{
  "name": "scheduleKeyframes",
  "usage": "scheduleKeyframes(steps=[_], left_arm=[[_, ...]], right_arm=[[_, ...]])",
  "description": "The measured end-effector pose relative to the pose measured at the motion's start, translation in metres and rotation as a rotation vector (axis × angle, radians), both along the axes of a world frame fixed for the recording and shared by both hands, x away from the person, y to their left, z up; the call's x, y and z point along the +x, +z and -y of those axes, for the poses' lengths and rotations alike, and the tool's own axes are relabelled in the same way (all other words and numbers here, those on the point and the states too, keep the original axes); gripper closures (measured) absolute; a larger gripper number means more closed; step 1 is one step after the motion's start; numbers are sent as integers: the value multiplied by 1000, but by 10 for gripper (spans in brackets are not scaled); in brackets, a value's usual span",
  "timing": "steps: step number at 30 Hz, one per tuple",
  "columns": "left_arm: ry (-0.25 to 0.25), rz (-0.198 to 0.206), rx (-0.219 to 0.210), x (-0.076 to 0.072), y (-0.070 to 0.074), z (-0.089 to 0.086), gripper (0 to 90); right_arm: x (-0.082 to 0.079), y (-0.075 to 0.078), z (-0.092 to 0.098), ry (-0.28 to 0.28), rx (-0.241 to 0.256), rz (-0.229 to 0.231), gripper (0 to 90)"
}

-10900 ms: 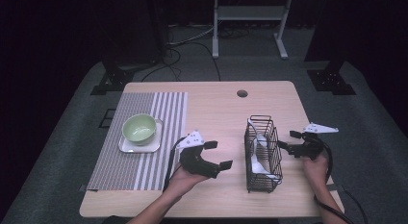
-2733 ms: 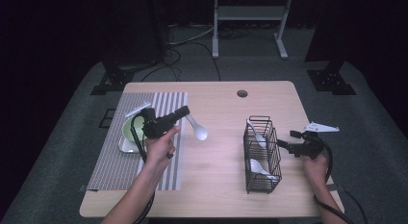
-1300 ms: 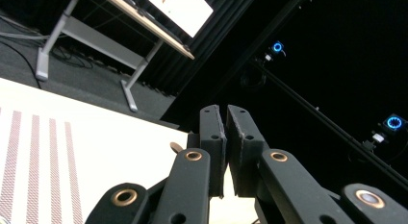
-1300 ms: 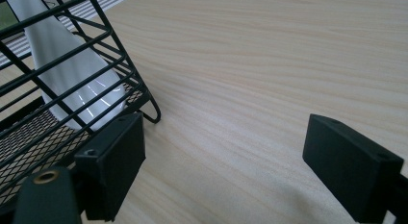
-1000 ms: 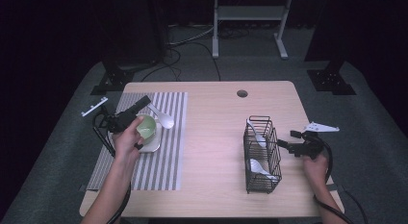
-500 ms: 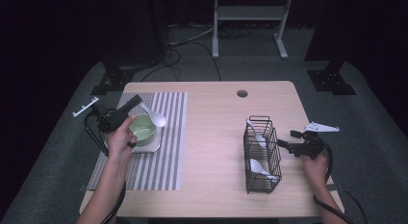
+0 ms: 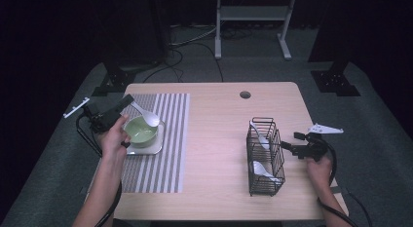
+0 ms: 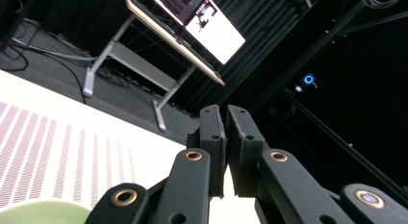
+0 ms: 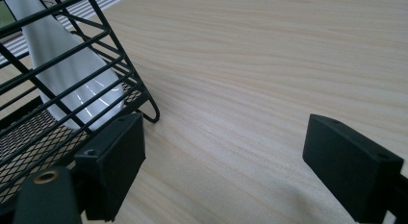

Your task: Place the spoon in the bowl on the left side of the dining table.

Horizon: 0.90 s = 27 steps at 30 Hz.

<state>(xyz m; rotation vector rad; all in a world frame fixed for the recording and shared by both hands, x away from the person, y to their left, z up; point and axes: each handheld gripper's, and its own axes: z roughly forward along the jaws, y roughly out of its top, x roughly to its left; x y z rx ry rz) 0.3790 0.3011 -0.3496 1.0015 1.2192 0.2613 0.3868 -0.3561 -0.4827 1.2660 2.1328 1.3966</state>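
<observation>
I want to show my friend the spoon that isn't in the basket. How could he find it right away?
Start at the striped placemat on the table's left side, then find the green bowl on its white plate. The white spoon hangs over the bowl's far rim, alone, while the other spoons sit inside the black wire basket.

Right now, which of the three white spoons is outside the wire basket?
The spoon over the green bowl, at the left gripper. The other two spoons are inside the wire basket on the right side of the table.
</observation>
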Motion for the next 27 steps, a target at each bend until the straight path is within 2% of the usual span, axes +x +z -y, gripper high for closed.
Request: scheduleKeyframes(steps=[6,12,27], left_arm=[[24,-5,-12,0,-1,-8,857],[52,-11,-6,0,-2,-18,857],[112,-42,-12,0,-14,-39,857]], right_arm=[[0,0,0,0,0,0,137],[0,0,0,0,0,0,137],[0,0,0,0,1,0,137]])
